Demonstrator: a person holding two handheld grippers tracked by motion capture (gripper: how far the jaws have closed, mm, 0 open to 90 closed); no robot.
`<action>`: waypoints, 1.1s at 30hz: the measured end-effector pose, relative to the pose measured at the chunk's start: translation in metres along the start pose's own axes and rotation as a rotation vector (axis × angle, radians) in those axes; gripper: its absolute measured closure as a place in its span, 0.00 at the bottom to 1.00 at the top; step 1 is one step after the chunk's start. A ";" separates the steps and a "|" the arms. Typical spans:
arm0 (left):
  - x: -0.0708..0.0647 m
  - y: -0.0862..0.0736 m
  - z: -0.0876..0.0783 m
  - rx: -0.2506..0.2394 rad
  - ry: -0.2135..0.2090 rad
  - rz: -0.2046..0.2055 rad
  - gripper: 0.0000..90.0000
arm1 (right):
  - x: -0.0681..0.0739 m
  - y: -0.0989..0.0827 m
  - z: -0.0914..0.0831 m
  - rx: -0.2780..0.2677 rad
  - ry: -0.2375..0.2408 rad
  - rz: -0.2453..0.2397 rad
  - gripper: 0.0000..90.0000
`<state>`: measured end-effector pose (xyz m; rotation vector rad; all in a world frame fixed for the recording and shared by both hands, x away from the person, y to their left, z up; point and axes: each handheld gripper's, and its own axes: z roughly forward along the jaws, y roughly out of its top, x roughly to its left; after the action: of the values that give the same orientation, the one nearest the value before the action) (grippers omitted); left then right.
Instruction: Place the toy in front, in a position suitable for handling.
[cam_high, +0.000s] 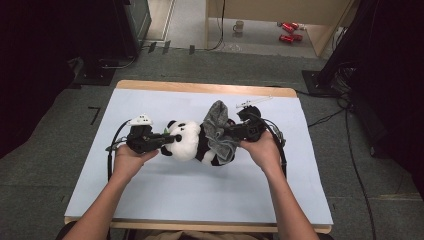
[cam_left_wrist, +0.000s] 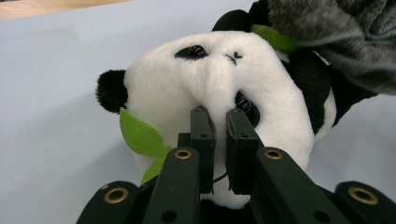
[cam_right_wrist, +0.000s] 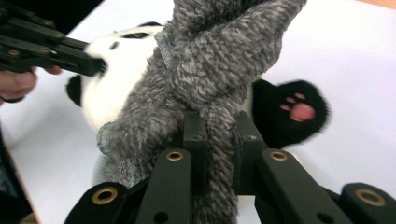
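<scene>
We had the left claw clamped on a fold of the panda toy's white face, with a green leaf just beside its jaws. Our right claw was pinched on the grey fuzzy cloth draped over the panda beyond it, above the bench.

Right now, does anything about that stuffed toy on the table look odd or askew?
Yes. The black-and-white plush panda lies on its side, its face fur pinched by the left claw, while the right claw clamps a fuzzy grey knitted garment bunched crookedly over its body.
</scene>
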<state>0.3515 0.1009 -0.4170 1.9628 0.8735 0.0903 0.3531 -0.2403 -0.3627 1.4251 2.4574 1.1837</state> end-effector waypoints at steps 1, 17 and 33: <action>0.000 0.000 0.000 0.000 0.000 0.000 0.94 | 0.000 0.000 0.000 0.000 0.000 0.000 0.89; -0.002 0.001 0.000 -0.006 0.006 0.002 0.94 | -0.014 0.008 -0.029 -0.085 -0.035 0.026 0.89; -0.004 0.000 0.001 0.008 -0.002 0.014 0.94 | 0.004 0.029 0.040 0.025 -0.067 -0.080 0.89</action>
<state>0.3489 0.0982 -0.4168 1.9759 0.8600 0.0933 0.3879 -0.2062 -0.3715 1.3350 2.4673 1.0764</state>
